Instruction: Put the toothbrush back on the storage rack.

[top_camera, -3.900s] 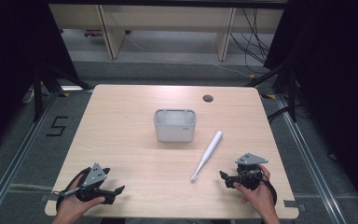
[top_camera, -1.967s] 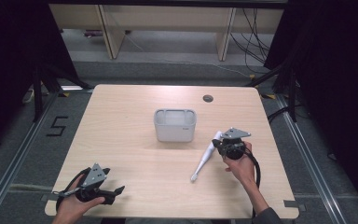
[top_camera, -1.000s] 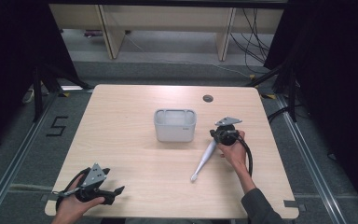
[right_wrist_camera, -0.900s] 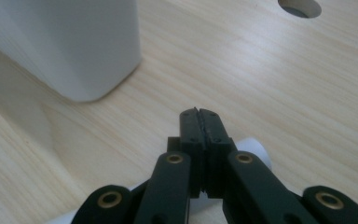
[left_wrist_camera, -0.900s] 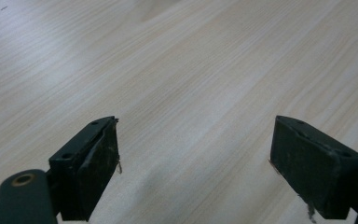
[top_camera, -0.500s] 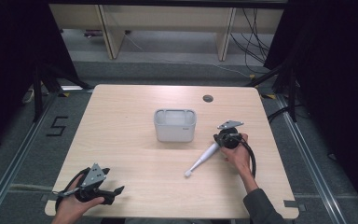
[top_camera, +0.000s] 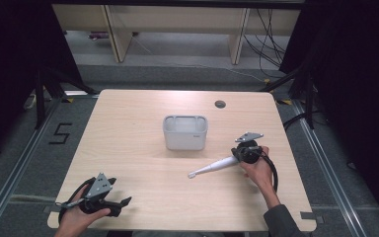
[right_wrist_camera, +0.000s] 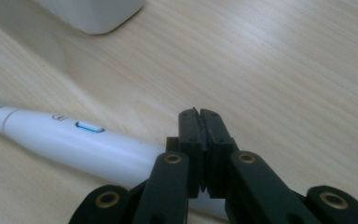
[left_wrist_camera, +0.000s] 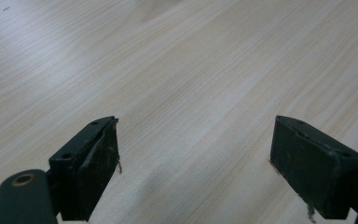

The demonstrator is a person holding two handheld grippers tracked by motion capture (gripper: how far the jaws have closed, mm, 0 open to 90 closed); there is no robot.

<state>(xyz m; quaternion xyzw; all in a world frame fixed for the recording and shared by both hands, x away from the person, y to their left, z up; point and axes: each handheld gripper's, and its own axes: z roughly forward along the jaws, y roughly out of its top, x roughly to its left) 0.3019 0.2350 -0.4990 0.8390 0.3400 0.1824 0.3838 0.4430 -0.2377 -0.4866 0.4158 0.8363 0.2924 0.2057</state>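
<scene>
From my remote seat I took the white container (top_camera: pixel 185 132) near the table's middle as my landmark. The light wooden table (top_camera: pixel 128 148) spread out on every side of it. Beyond the container and off to its right, a small dark round grommet (top_camera: pixel 220 104) sat in the tabletop near the far edge. Well to the container's left, on the grey floor beside the table, a taped figure five (top_camera: pixel 60 134) was marked. Far behind the container stood pale wooden shelving (top_camera: pixel 177 19), and loose black cables (top_camera: pixel 271 39) hung behind and to its right.
</scene>
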